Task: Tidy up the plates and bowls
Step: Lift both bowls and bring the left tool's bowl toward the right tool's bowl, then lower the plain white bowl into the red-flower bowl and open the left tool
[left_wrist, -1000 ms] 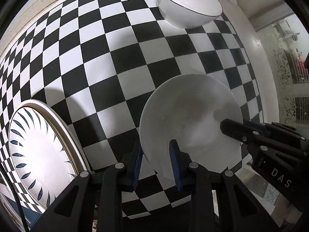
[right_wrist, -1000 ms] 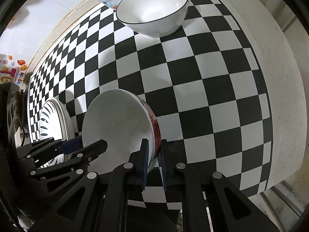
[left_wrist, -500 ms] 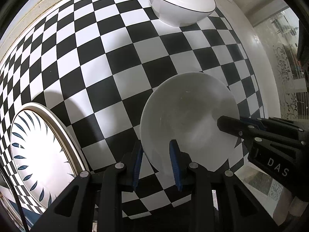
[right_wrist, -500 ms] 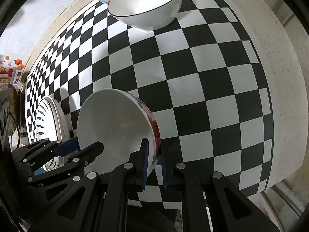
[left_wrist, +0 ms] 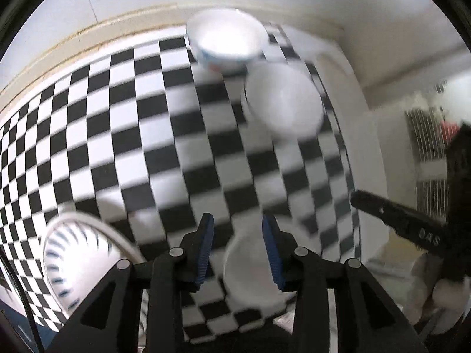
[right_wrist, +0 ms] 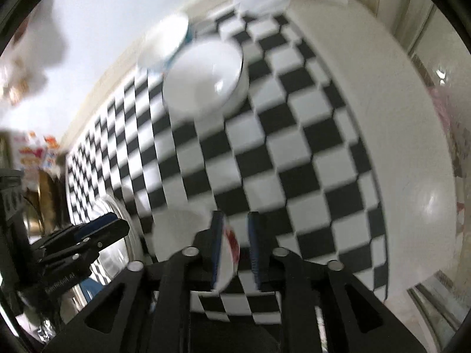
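Left wrist view, blurred. My left gripper [left_wrist: 238,247] has jaws apart, nothing between the pads. Small white bowl [left_wrist: 253,276] sits on the checkered counter [left_wrist: 117,135] below the jaws at 6 o'clock, mouth up as far as the blur shows; round, so no long axis. Patterned plate [left_wrist: 73,264] lies at 8 o'clock. Two more bowls sit at 12–1 o'clock: blue-marked bowl [left_wrist: 226,41] and plain white bowl [left_wrist: 282,103], just beside each other.

Right wrist view, blurred too. My right gripper [right_wrist: 235,247] has jaws parted around the small bowl's red-patterned rim [right_wrist: 229,241]; no clear pinch, contact unclear. Step looks like release. Next move likely calls for picking one bowl and nesting it into another, rim grip, mouth up.
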The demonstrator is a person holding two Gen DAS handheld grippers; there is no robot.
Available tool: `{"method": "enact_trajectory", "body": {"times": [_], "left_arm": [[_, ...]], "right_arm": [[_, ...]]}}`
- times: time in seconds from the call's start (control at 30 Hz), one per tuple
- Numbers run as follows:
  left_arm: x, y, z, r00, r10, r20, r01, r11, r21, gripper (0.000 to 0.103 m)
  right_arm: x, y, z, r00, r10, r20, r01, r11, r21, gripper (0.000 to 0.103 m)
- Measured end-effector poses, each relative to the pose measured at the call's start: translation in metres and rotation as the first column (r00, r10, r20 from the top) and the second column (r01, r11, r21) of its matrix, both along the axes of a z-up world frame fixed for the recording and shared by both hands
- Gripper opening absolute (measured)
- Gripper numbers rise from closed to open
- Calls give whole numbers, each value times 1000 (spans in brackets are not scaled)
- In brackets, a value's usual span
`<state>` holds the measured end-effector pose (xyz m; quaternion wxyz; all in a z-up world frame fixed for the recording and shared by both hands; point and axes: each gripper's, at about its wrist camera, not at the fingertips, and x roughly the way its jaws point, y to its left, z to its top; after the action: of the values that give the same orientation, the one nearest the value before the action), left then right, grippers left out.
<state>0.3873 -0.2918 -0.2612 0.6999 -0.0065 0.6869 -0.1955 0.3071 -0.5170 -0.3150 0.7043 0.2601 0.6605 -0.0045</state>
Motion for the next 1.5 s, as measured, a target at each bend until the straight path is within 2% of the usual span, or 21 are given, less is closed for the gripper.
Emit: {"method": "enact_trajectory", "body": {"times": [0.13,0.27,0.43,0.57,0.6,0.67,0.8,0.93,1.07,1.5], "left_arm": [[44,-18,-16,999,26,-20,-26,1000,-8,32],[76,-36,-40,997,36,-67,-37,999,-2,32],[101,-53,-71,992,46,-121,-45,999,15,32],[107,-64,-86,992,26,-127,-25,1000,11,29],[108,-66,-87,992,21,-122,-20,1000,7,24],[108,-70,-88,994,10,-111,-9,1000,10,23],[105,-70,-88,995,6,-104,-5,1000,14,23],[97,-63,-80,996,2,-92,-2,1000,9,23],[87,-50,-57,998,-5,-70,5,1000,-5,23],[30,-25,24,998,-44,49,46,998,-51,23]], "right_arm": [[42,-21,-5,999,-33,34,33,999,-3,30],[81,-32,-26,999,-36,13,36,999,-9,30],[116,-36,-63,999,-24,-37,24,1000,6,30],[134,-31,-88,997,-8,-74,9,1000,15,29],[137,-29,-93,997,-4,-79,5,1000,17,23],[140,-26,-96,996,10,-85,-10,1000,-10,14],[141,-19,-96,995,43,-85,-47,998,-49,10],[136,-13,-90,995,58,-85,-63,996,-58,10],[125,-6,-75,996,62,-66,-66,996,-58,10],[64,20,15,996,69,56,-64,994,-84,10]]}}
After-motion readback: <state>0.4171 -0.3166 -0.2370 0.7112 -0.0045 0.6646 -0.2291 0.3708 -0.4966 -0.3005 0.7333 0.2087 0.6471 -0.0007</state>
